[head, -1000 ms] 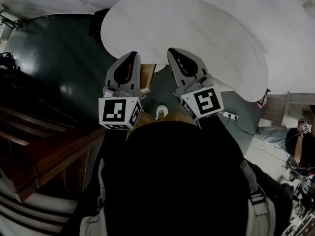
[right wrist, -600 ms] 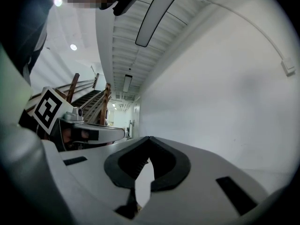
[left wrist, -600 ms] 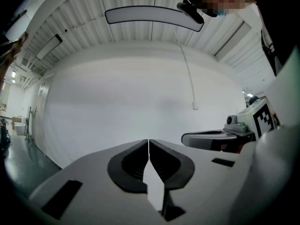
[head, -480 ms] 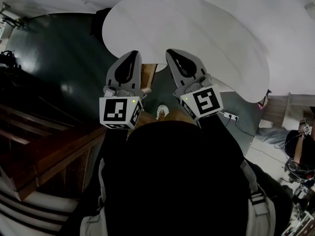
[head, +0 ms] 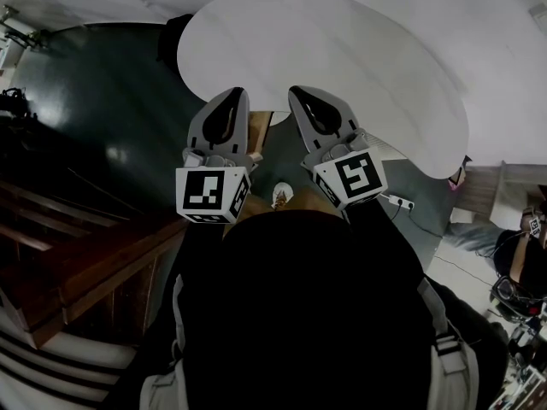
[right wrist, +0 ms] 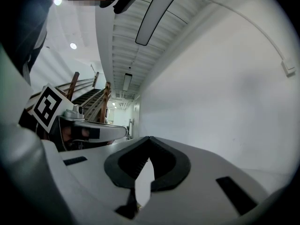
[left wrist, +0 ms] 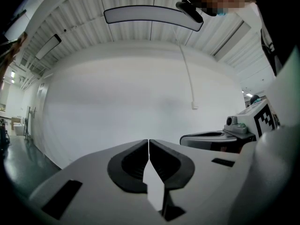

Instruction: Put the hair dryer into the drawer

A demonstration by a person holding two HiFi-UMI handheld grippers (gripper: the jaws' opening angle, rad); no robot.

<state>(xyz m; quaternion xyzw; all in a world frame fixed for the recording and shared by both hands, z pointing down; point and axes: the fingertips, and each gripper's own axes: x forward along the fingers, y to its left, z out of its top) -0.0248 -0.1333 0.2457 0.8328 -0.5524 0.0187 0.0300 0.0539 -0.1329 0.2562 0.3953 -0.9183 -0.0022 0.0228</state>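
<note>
Pose: left tool (head: pixel 229 94) and right tool (head: pixel 297 90) level, side by side, facing wall (left wrist: pixel 117 102); both closed, empty.

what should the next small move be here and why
Probably turn away from the white wall to find the hair dryer and drawer: neither shows in any view. The left tongs and right tongs are shut on nothing, side by side, pointing at that wall.
</note>
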